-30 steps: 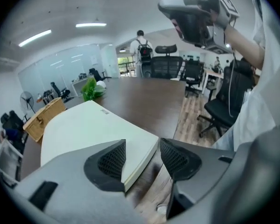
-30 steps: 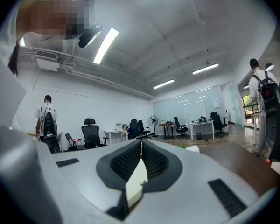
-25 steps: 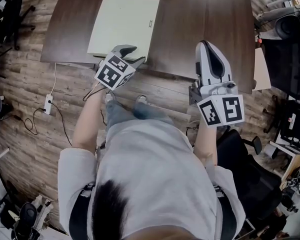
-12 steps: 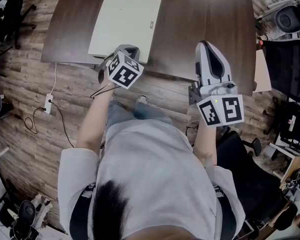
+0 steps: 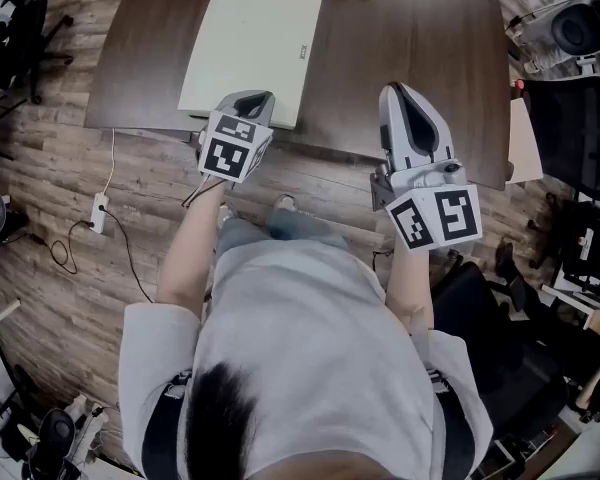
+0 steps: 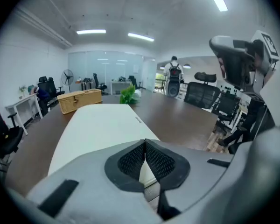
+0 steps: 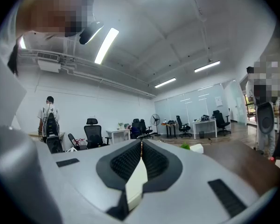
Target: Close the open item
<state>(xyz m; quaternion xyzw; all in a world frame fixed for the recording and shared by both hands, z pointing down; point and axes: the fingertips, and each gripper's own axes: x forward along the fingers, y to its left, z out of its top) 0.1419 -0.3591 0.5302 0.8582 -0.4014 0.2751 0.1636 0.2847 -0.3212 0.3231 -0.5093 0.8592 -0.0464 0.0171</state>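
A white laptop [image 5: 250,48] lies shut and flat on the dark brown table [image 5: 410,38], left of the middle. My left gripper [image 5: 252,98] hangs over the laptop's near edge, jaws shut with nothing between them. In the left gripper view the pale lid [image 6: 93,129] stretches away beyond the closed left gripper [image 6: 144,141]. My right gripper [image 5: 405,90] is over the table's near edge, well right of the laptop and apart from it, jaws shut and empty. The right gripper [image 7: 141,143] points level across the room.
A wicker box [image 6: 79,100] and a green plant [image 6: 128,95] stand at the table's far end. Black office chairs [image 5: 570,118] crowd the right side. A power strip [image 5: 98,208] with cables lies on the wooden floor at the left.
The left gripper's jaws, open at the laptop's near corner a second ago, have closed. That gripper has rolled and shifted slightly over the laptop's edge. The right gripper has barely moved.
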